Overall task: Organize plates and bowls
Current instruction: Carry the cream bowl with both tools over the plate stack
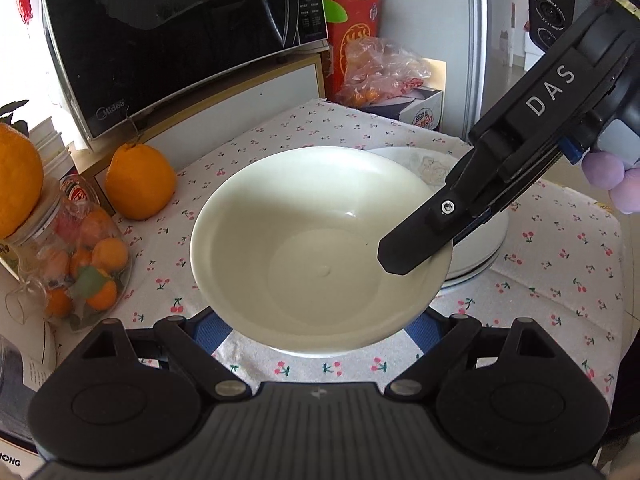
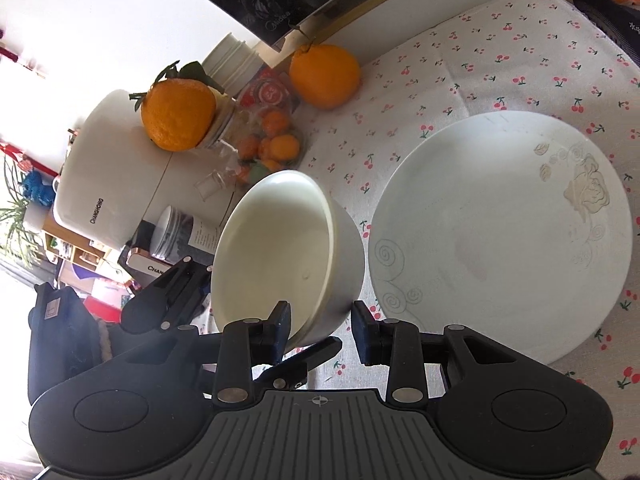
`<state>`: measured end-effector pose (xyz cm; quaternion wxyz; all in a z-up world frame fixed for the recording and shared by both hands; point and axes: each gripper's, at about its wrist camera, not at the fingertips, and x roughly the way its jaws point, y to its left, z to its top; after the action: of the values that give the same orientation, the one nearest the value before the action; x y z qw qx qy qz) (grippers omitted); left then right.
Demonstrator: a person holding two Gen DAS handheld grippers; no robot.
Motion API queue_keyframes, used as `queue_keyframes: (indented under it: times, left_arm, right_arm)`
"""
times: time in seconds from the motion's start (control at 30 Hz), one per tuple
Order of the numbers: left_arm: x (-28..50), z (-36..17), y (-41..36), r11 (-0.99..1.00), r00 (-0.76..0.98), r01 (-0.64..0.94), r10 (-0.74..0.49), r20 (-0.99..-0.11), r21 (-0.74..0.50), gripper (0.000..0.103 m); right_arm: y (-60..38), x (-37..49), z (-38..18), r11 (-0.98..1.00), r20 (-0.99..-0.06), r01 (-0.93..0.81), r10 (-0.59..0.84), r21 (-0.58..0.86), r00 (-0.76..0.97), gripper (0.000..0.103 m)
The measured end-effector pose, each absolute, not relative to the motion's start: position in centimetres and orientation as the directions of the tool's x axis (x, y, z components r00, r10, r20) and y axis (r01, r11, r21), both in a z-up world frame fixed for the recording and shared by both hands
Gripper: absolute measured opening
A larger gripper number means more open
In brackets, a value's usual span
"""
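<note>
A plain white bowl point(image 1: 316, 248) hangs just above the cherry-print tablecloth point(image 1: 560, 248); it also shows in the right wrist view point(image 2: 280, 248). My right gripper point(image 2: 320, 334) straddles its rim, one finger inside and one outside, jaws open; it reaches in from the upper right in the left wrist view point(image 1: 420, 248). My left gripper point(image 1: 320, 330) sits under the bowl's near edge with its jaws spread wide; the bowl hides its fingertips. A white plate with a rose pattern point(image 2: 500, 236) lies flat to the right of the bowl and also shows in the left wrist view point(image 1: 480, 248).
A black microwave point(image 1: 172, 36) stands at the back. A large orange point(image 1: 138, 184) and a jar of small oranges point(image 1: 84, 268) sit left of the bowl. A white appliance point(image 2: 108, 184) and a red box point(image 1: 354, 36) lie beyond.
</note>
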<state>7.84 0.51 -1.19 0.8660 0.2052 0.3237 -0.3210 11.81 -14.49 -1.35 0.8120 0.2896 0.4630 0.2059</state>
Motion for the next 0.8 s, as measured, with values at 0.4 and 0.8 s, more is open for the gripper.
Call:
queue_keyframes:
  times: [0.4, 0.8]
  left_arm:
    - [8.3, -1.2, -4.0, 0.676, 0.559, 0.725, -0.466, -0.686, 0.132, 0.089]
    - [9.4, -2.2, -7.4, 0.673, 0.532, 0.732, -0.472, -0.703, 0.103, 0.089]
  right_arm:
    - [-19.7, 11.5, -0.7, 0.759, -0.661, 0.010, 0.560, 0.651, 0.499, 0.032]
    - [-23.2, 11.6, -1.6, 0.778, -0.701, 0.095, 0.498, 0.622, 0.511, 0.033]
